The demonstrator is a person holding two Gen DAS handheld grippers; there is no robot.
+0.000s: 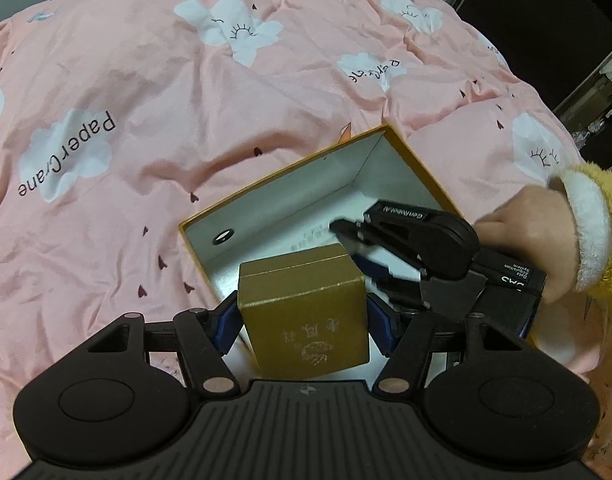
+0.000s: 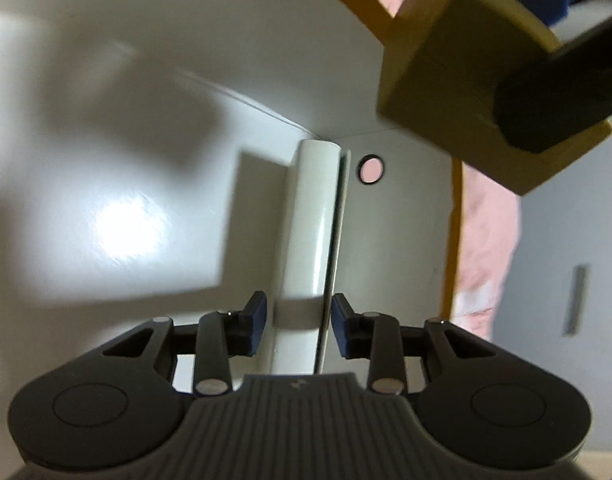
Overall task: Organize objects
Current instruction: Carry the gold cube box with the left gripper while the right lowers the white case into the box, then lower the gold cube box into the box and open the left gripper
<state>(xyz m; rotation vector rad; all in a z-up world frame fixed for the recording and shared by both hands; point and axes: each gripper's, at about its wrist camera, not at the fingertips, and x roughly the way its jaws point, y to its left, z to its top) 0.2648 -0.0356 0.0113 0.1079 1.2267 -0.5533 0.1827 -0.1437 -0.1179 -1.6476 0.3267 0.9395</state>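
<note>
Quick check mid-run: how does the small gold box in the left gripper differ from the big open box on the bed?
The small gold box is closed, lid on; the big open box has no lid and shows its white inside. The small one is held off the bedspread between the left gripper fingers; the big one rests on it, with the right gripper reaching inside. The small box would fit inside the big one. Both are rectangular with gold-toned outsides.

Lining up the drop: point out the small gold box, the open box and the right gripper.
small gold box [image 1: 306, 304], left wrist view, front face.
open box [image 1: 282, 172], left wrist view, far rim.
right gripper [image 2: 299, 326], right wrist view, between fingertips.
</note>
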